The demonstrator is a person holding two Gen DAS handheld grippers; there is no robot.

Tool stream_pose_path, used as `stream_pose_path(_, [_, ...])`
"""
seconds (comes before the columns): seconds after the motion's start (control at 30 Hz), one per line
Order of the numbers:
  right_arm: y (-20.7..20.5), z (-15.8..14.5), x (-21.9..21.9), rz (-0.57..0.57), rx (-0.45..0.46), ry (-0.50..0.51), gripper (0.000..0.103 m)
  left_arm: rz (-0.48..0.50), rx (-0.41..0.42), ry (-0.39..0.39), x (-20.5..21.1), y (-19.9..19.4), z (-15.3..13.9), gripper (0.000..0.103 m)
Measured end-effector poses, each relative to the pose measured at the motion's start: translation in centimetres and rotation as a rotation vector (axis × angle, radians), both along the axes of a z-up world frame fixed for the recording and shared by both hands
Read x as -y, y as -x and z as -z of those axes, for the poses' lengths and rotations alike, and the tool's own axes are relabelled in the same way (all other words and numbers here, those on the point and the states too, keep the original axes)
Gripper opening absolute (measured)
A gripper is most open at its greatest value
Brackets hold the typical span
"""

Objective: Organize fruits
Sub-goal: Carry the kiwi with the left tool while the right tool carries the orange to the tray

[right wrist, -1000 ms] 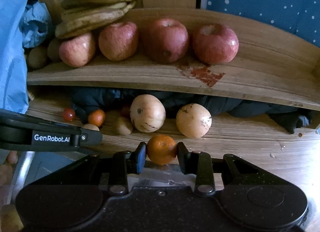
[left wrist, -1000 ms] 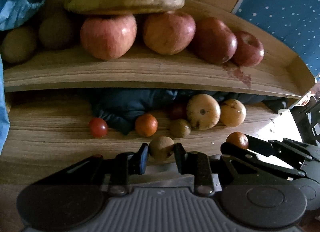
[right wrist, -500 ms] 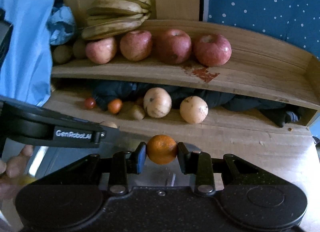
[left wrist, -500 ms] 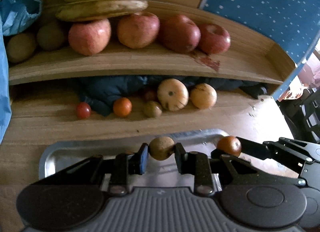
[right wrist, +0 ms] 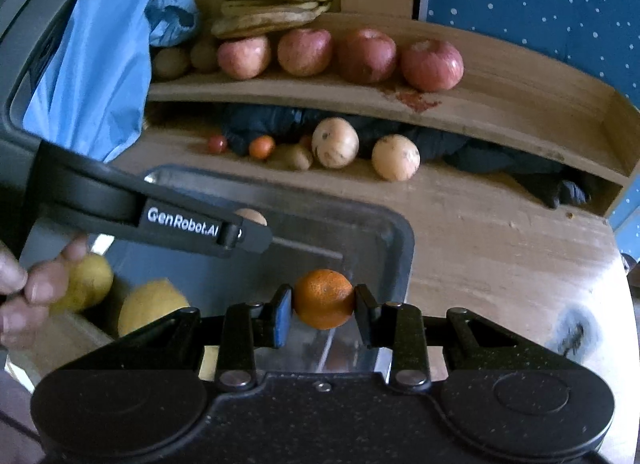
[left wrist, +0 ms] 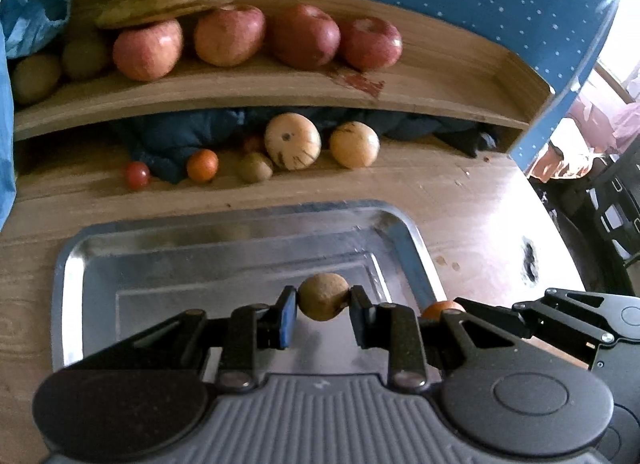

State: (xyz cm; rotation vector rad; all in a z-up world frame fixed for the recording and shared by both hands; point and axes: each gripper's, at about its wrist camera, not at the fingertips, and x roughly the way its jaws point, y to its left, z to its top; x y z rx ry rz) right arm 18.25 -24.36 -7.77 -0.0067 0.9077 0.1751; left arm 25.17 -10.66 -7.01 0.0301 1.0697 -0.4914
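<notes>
A small round orange fruit (right wrist: 324, 298) is sitting clamped in the right gripper (right wrist: 323, 310), hanging above the shiny rectangular metal tray (left wrist: 224, 224). The left gripper (left wrist: 323, 310) is pinching a small brownish round fruit (left wrist: 323, 296) over that same tray. Beyond the tray, four red apples (left wrist: 304, 40) are lining the curved wooden shelf (left wrist: 256, 94).

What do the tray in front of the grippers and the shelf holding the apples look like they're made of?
Rectangular silver tray: apparently metal with a shiny finish, since it mirrors light and has a rolled rim. Curved tan shelf: looks like wood or wood-look laminate, matte, with visible grain lines.
</notes>
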Motion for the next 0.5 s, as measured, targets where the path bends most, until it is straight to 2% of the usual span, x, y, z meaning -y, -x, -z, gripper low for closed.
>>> stream_pose_path(0.5, [3.4, 1.0, 1.1, -0.131, -0.049, 0.012, 0.035, 0.034, -0.043, -0.017, 1.7, 4.1, 0.6, 0.031])
